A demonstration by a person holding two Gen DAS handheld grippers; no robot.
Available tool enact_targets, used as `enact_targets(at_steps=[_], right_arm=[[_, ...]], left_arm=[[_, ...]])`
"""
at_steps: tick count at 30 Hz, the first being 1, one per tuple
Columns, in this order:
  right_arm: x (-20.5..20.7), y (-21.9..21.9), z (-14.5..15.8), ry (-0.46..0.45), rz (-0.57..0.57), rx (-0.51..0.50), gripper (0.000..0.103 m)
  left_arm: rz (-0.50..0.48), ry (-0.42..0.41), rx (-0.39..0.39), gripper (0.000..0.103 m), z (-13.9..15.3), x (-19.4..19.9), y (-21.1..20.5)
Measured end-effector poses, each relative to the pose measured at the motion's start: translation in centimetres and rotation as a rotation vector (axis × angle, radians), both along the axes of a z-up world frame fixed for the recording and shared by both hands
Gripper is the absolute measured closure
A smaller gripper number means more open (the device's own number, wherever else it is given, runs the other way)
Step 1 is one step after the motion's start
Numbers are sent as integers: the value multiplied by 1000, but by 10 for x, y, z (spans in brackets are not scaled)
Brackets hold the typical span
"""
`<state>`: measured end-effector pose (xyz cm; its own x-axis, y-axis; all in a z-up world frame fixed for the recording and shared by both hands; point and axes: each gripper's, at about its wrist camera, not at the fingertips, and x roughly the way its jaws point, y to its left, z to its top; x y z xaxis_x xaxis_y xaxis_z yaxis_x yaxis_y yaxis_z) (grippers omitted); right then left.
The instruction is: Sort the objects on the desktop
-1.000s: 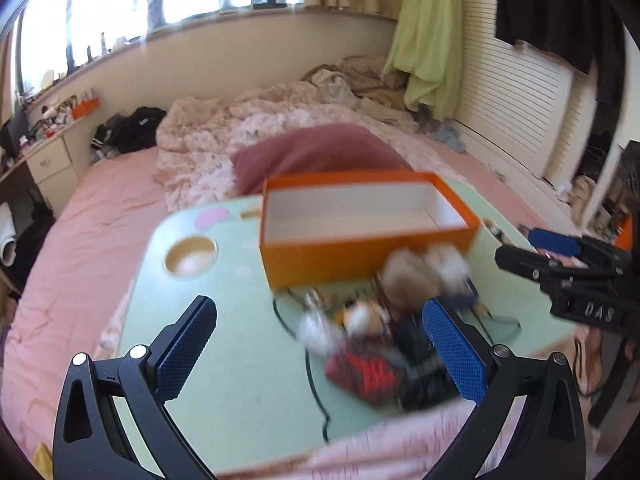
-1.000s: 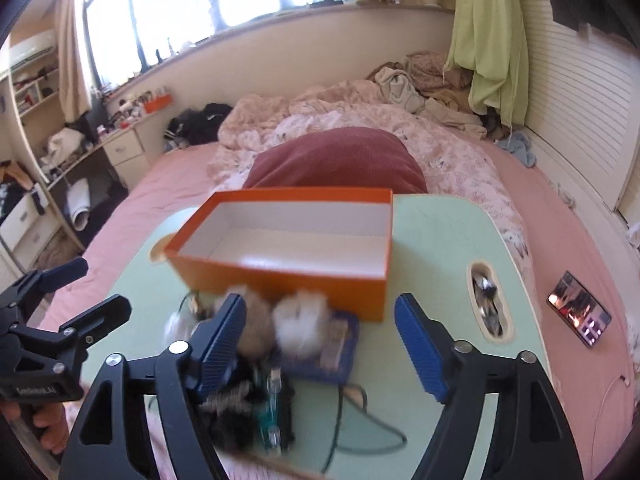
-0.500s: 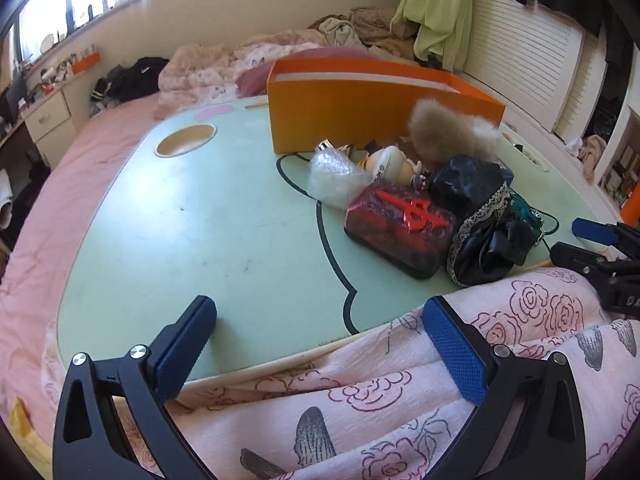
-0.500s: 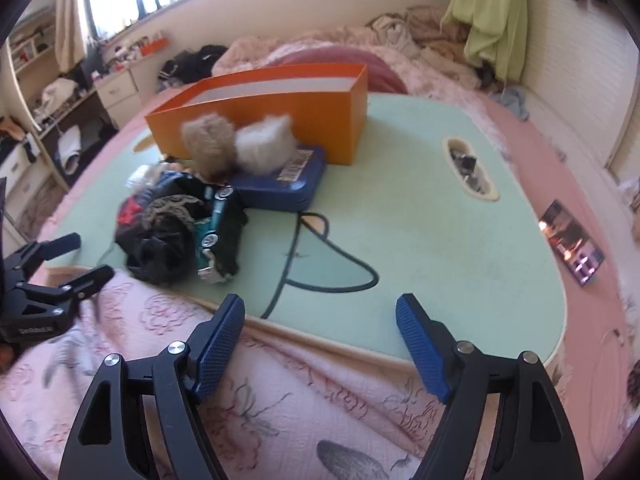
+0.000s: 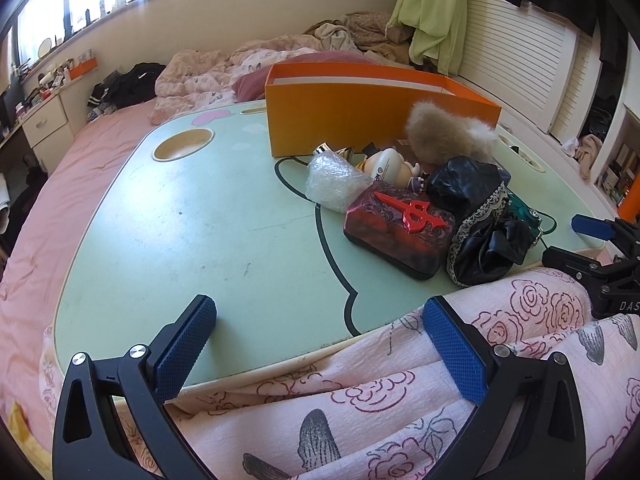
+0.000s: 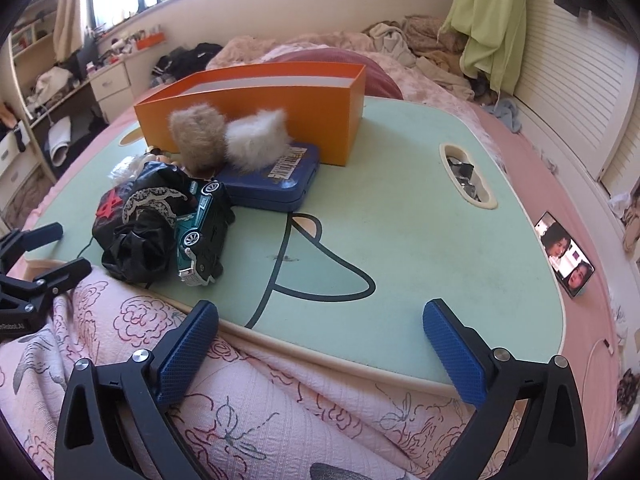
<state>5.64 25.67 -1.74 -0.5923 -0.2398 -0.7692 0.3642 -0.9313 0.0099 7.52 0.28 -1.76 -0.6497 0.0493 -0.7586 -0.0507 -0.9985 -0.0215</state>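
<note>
An open orange box (image 5: 360, 108) (image 6: 280, 104) stands at the back of a pale green lap table (image 5: 200, 232) (image 6: 400, 220). In front of it lies a pile: a red and black case (image 5: 396, 228), a bubble-wrap bundle (image 5: 332, 180), a small figure (image 5: 388, 166), black lace cloth (image 5: 480, 224) (image 6: 140, 224), a green toy car (image 6: 202, 232), a blue tin (image 6: 276, 184) and two fur pompoms (image 6: 196, 140) (image 6: 256, 142). My left gripper (image 5: 320, 344) is open and empty at the table's near edge. My right gripper (image 6: 320, 348) is open and empty there too.
A pink flowered cloth (image 5: 400, 400) (image 6: 240, 400) lies under both grippers. The table has a round cup recess (image 5: 182, 148) and a slot with small items (image 6: 466, 176). A phone (image 6: 566, 258) lies on the pink bed at the right. Bedding and a desk lie behind.
Both grippers have dropped and drawn back from above the pile to the table's near edge, now low over the flowered cloth. Both stayed open. The objects have not moved.
</note>
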Motion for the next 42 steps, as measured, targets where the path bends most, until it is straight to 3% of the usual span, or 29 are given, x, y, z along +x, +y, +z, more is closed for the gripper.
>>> enact_targets(at_steps=[13,20,27,28,30,32,35,38,42], right_arm=[[-1,3,3,5,7,-16,1],[7,-10,14,6,98,-74,31],[5,-48,40,92,154,-66,37],[1,-53,39,94,138,-44,38],[-9,-62,31,62,122,-7,52],[-14,-63,27,38,132,-37,55],[-19,-68,11,-23,143,8,64],[-16,-69,5,-6,149,-4,75],[-9,-62,0,4,150,-50,75]], left_arm=[[0,0,1,0,0,0,0],[0,0,0,0,0,0,0],[0,0,0,1,0,-1,0],[0,0,0,0,0,-1,-1],[0,1,1,1,-1,-1,-1],[1,0,1,0,0,-1,-1],[1,-1,1,1,0,-1,-1],[0,0,1,1,2,-1,-1],[-2,3,1,1,3,0,0]])
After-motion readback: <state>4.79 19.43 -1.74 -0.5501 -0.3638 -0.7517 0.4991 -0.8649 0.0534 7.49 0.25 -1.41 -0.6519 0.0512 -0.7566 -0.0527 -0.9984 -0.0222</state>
